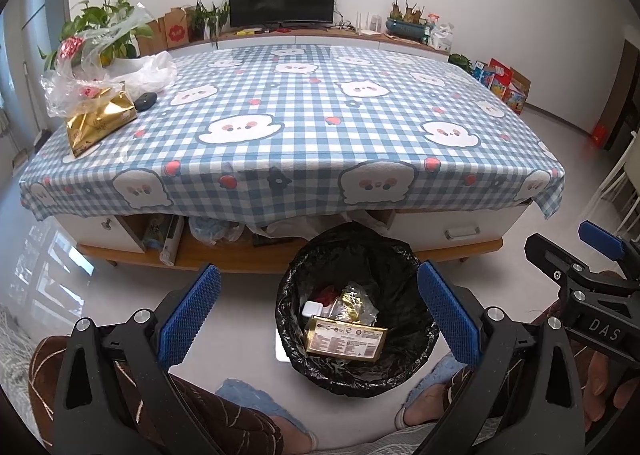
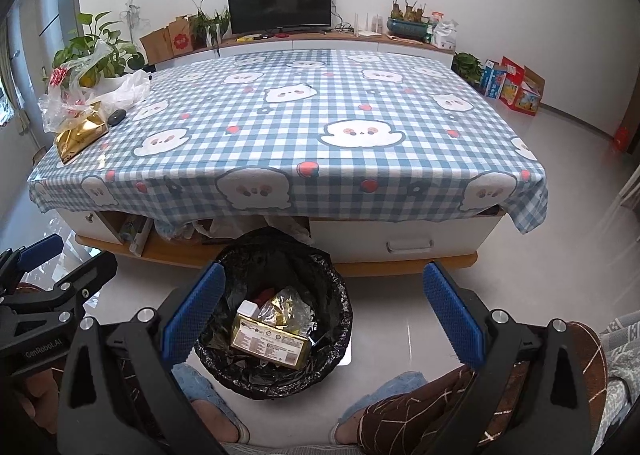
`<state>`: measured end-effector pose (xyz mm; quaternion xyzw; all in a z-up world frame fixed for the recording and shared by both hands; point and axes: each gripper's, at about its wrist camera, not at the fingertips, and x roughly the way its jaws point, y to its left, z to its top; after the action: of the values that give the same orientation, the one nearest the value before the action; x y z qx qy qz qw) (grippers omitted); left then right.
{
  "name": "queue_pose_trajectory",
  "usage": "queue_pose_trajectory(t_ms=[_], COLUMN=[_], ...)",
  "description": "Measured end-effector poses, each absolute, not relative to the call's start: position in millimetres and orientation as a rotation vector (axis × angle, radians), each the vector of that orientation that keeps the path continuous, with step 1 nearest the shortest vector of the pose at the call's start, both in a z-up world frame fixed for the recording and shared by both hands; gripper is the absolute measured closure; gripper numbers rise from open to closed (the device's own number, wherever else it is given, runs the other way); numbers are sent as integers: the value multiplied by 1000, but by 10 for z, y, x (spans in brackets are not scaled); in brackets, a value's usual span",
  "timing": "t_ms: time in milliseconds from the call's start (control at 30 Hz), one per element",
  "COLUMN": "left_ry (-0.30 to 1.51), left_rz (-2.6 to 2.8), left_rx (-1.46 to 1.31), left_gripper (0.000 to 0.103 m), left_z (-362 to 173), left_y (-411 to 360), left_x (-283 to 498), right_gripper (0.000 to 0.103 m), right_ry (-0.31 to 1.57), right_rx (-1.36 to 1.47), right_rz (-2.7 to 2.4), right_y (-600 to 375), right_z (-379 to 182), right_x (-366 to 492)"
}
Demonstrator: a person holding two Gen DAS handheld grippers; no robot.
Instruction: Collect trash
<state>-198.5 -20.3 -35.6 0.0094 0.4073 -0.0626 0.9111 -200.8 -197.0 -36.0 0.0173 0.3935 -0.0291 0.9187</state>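
Note:
A bin with a black liner point(image 1: 296, 339) point(image 2: 340, 319) stands on the floor in front of the table. Inside lie a gold packet point(image 1: 346, 342) point(image 2: 270, 343), crumpled wrappers and a small white box. On the table's far left corner lie a gold bag point(image 1: 98, 121) point(image 2: 78, 135), clear plastic bags point(image 1: 80, 71) point(image 2: 80, 91) and a dark mouse point(image 1: 145, 100) point(image 2: 116, 117). My left gripper point(image 1: 318, 317) is open and empty above the bin. My right gripper point(image 2: 324, 315) is open and empty, just right of the bin.
A table with a blue checked cloth point(image 1: 304, 123) point(image 2: 304, 123) fills the middle. Open shelves with clutter sit under its front edge. A person's slippered feet point(image 1: 256, 403) point(image 2: 384, 387) flank the bin. A TV, plants and boxes line the far wall.

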Motion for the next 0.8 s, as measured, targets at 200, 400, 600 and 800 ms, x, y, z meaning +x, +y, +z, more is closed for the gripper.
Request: queue_pose_trajectory(t_ms=[200,400,600,800], left_ry=[843,843,849,854], left_rz=[-133,-133,-137,-141], left_rx=[21,20,17,10], left_gripper=[6,6,6,6], left_z=[-369,-372,-400,-413], left_y=[-216,-220,-237,-239], left_x=[-1972,-1965,-1949,-1928], right_gripper=[8,8,8,8], right_ry=[809,811,813,818], right_rx=[38,36,38,36], right_rz=[-63,-65,-66,-67], right_y=[-1984,-1983,-1984,-1998], right_z=[-367,-370,-374,-397], right_x=[-2000,-1994,-1991,-1975])
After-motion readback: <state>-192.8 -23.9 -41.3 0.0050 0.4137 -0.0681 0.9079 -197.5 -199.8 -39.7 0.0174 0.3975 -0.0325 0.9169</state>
